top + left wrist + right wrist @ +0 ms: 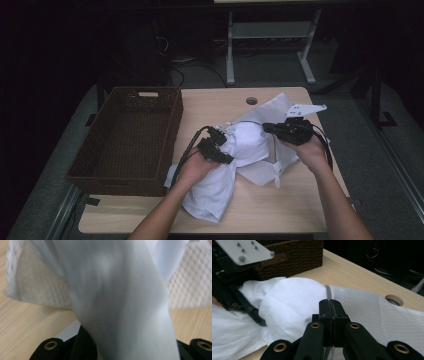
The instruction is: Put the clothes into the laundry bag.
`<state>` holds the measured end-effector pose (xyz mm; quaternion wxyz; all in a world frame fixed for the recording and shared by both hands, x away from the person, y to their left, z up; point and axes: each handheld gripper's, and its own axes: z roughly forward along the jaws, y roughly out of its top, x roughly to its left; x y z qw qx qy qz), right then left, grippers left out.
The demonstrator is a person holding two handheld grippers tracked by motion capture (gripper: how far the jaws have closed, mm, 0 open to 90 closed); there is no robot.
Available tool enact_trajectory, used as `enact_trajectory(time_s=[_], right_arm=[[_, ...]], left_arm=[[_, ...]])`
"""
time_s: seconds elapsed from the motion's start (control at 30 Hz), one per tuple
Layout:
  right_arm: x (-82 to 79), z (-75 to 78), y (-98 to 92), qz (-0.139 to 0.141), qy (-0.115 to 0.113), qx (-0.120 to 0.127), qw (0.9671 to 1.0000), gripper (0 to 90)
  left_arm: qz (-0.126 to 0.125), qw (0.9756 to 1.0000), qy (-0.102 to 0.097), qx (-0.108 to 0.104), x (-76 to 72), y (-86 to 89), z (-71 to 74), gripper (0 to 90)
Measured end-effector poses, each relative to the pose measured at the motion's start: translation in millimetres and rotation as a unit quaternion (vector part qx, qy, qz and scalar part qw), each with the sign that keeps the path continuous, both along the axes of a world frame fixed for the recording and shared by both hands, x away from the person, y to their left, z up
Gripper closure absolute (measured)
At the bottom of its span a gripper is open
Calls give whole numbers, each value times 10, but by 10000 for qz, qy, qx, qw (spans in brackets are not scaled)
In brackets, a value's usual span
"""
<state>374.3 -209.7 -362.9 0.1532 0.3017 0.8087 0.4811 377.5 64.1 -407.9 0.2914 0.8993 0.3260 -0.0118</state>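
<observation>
Working across the table, we hold a white garment that lies crumpled on the wood just right of the wicker basket, and the job in hand looks like folding or bundling it before it goes in. That basket sits at the table's left side with nothing in it, so we judge the stowing has not begun. The garment is part smooth cloth and part mesh: the smooth part bunches up in the middle and trails toward our near edge, while the mesh panel spreads flat toward the far right, close to the cable hole. No neat fold shows yet; the cloth is a loose heap with one lifted hump between our hands, so we reckon we are early on, with the gathering under way and the folding and placing left to do. Our left gripper sits at the left of the hump; in its own view a band of cloth rises from between the jaws, which we take to be clenched on the garment, though the pads themselves are hidden by the fabric. Our right gripper is at the right of the hump with its jaws pressed tight together, a thin seam edge of the garment pinched between the tips where smooth cloth meets mesh.
</observation>
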Motion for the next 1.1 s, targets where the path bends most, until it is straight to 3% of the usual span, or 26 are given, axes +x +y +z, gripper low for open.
enact_trajectory(time_s=[0.13, 0.27, 0.4, 0.43, 0.57, 0.73, 0.87, 0.97, 1.1], right_arm=[[-7, -11, 61, 52, 13, 5, 10000, 886], [-27, -2, 141, 118, -40, 15, 9999, 886], [-45, 34, 147, 122, -97, 117, 9998, 886], [-62, 62, 153, 141, -138, 161, 9997, 885], [-98, 113, 176, 237, -167, 262, 9992, 885], [-129, 144, 206, 303, -219, 242, 9990, 885], [-118, 122, 216, 310, -161, 243, 9991, 885], [-135, 140, 233, 327, -191, 297, 9988, 885], [-154, 149, 286, 385, -190, 311, 9986, 885]], left_arm=[[16, 10000, 18, -18, -3, -3, -15, 738], [-232, 9997, -81, 3, -102, -126, 65, 738], [-328, 9994, -137, 22, -149, -211, 122, 738], [-363, 9991, -194, 107, -158, -270, 133, 738], [-384, 9990, -214, 122, -138, -364, 79, 738], [-247, 9996, -166, 31, -81, -340, 24, 738], [-100, 9991, -314, -267, -94, -263, 183, 739], [129, 9987, -447, -219, -34, -185, 251, 739], [315, 9985, -372, -254, 42, -155, 191, 739]])
